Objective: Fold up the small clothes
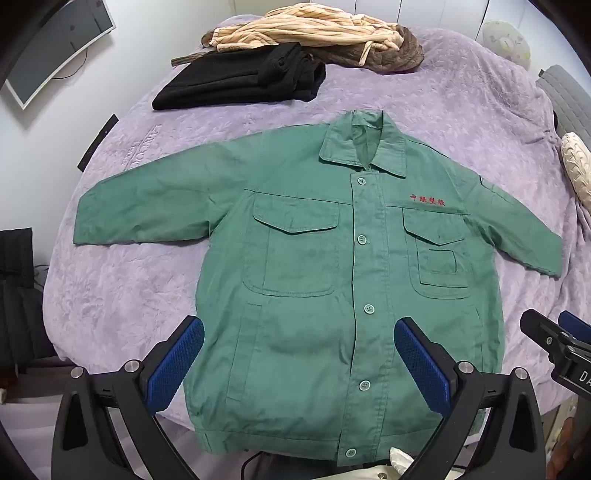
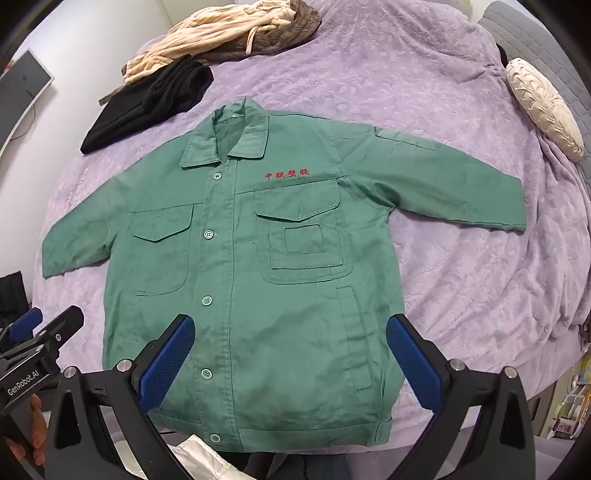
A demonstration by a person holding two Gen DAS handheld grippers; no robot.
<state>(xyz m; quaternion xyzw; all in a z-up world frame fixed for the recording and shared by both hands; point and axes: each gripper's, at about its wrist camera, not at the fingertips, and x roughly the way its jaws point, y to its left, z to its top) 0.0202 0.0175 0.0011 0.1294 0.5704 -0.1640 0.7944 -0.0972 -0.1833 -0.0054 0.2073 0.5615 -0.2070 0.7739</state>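
While hovering above the green jacket (image 1: 314,280), left tool (image 1: 299,365) spread apart, right tool (image 2: 291,362) likewise.

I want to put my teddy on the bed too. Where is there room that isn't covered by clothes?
Bare purple blanket shows below the green jacket's sleeve, toward the cream cushion. Another bare patch lies under its other sleeve. The far corner is crowded with the black clothes and striped heap.
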